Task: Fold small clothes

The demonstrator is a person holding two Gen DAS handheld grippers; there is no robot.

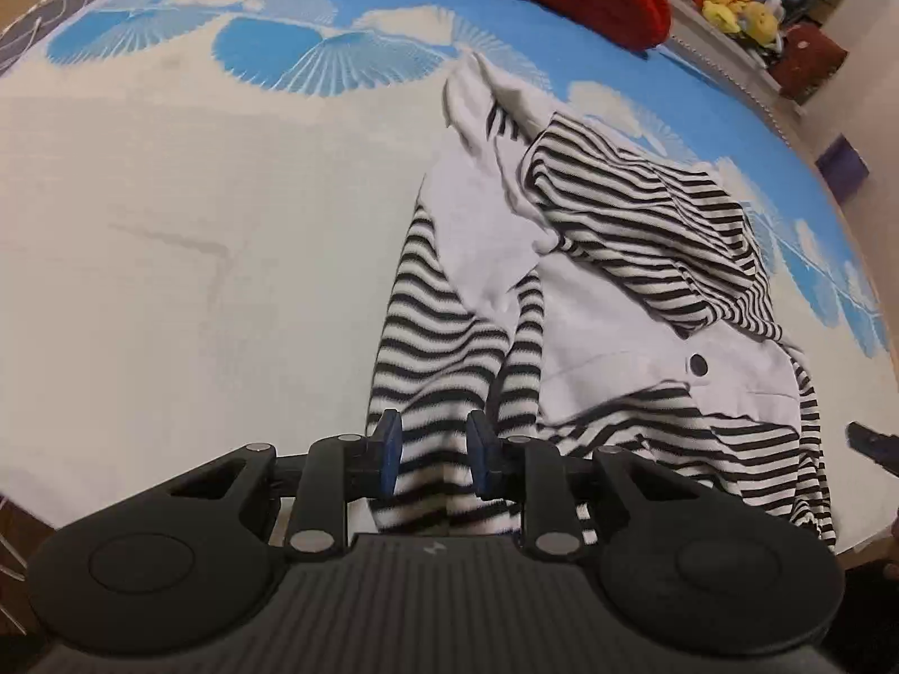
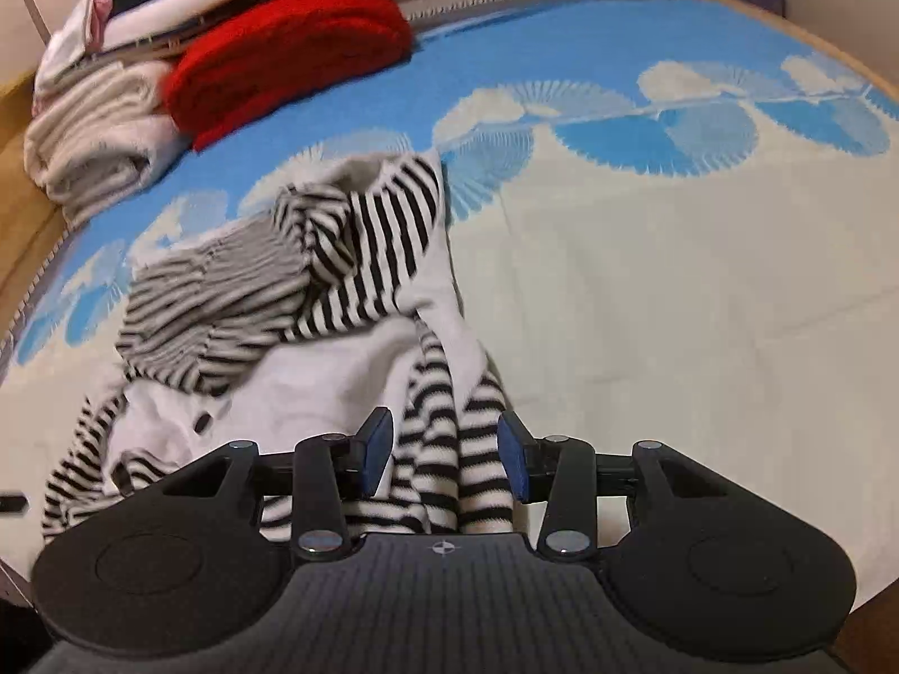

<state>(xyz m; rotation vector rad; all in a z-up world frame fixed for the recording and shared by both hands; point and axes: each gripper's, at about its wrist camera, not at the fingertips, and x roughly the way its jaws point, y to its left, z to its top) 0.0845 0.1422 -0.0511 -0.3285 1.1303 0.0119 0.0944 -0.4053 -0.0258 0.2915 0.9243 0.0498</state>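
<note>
Striped fabric sits between both sets of pads right now, so this looks like the grab-the-hem step before a fold. The garment (image 1: 590, 292) is a small black-and-white striped top with white panels and a dark button, lying crumpled on the bed cover (image 1: 196, 281), its near end bunched right under both cameras.

The left claw (image 1: 432, 460) has its pads fairly close together with a striped bit running between them. Can't tell for sure if they're actually biting the cloth or just straddling it. The right claw (image 2: 444, 455) is spread wider around two striped rolls of fabric, and the pads don't look like they're touching them, so I'd call that one not gripping yet.

My take on doing this well: get each claw onto a single edge, not a wad, or the fold will come out lumpy. The far half is still heaped, so I'd pull the near edge taut and flatten the piece before folding. Folded red stuff (image 2: 292, 50) and towels (image 2: 95, 129) sit well clear at the far end.
</note>
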